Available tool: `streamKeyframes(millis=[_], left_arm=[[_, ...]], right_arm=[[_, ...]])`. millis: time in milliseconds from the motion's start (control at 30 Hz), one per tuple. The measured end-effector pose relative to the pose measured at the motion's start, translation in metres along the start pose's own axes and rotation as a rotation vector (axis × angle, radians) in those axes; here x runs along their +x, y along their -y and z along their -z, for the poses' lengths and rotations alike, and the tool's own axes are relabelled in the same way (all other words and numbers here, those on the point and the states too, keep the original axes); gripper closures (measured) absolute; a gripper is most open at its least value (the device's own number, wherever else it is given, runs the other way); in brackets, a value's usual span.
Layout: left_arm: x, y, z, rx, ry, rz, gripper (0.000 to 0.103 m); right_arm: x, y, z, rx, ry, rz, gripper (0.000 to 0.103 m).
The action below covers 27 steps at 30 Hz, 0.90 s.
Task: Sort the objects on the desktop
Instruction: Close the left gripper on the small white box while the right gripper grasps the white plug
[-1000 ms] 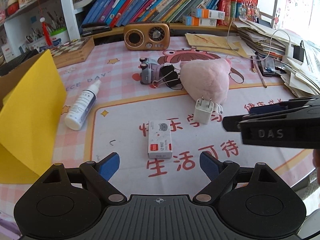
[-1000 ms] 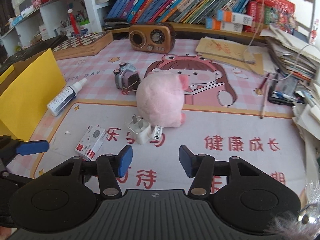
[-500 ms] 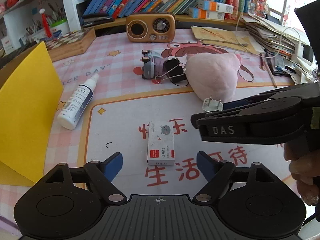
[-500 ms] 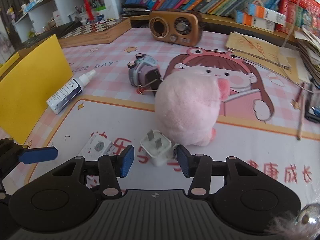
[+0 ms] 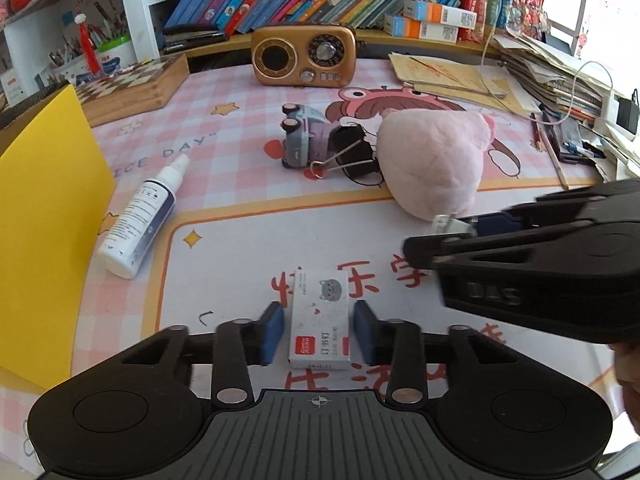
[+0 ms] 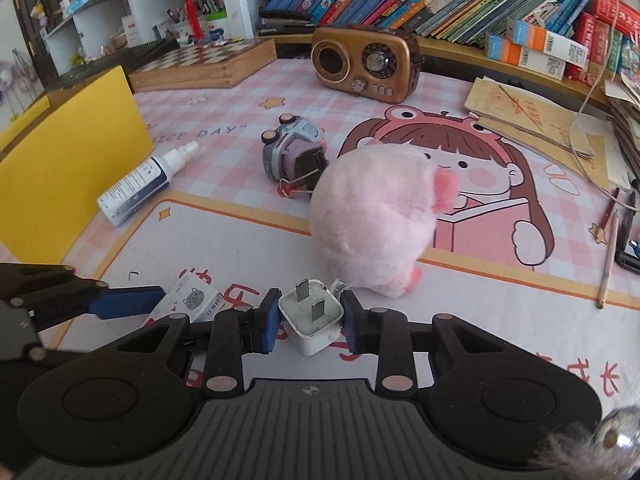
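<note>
Your left tool (image 5: 319, 330) grips the staple box (image 5: 319, 322) lying flat on the worktop (image 5: 248, 248). Your right tool (image 6: 308, 322) is closing, pads against the white plug adapter (image 6: 311, 316) just beside the pink plush (image 6: 376, 220).

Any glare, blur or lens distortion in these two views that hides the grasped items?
Left wrist view: fisheye bends the shelf; window glare top right; staple box sharp, right gripper slightly motion-blurred. Right wrist view: charger plug sharp, evenly lit; edges curve.

Desk mat (image 5: 224, 216): "NICE DAY" along its far left part
Right gripper (image 5: 452, 226): "DAS" on its side
Staple box (image 5: 320, 320): "订书钉"
</note>
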State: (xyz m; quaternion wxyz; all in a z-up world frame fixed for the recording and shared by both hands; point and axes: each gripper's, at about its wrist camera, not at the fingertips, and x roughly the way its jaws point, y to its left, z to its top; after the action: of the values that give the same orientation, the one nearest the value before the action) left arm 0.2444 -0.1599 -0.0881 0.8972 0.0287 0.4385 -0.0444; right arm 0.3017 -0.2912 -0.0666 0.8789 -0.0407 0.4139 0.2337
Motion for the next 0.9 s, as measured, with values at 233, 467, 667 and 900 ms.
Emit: streamKeyframes(millis=[233,467,667,900], left_arm=[[-0.01,-0.008,0.0,-0.038,0.009,0.01,0.075],[-0.043,-0.019,0.004,-0.055,0.069,0.051,0.075],[-0.073,-0.032,0.014,-0.044,0.108,0.086,0.075],[-0.103,-0.056,0.038,-0.037,0.123,0.118,0.075]], right_arm=[[-0.019,0.0,0.005,0.026,0.023,0.006,0.074],[-0.039,-0.009,0.015,0.051,0.032,0.044,0.074],[-0.061,-0.026,0.027,0.087,0.051,0.072,0.074],[-0.082,-0.061,0.043,0.12,0.07,0.095,0.074]])
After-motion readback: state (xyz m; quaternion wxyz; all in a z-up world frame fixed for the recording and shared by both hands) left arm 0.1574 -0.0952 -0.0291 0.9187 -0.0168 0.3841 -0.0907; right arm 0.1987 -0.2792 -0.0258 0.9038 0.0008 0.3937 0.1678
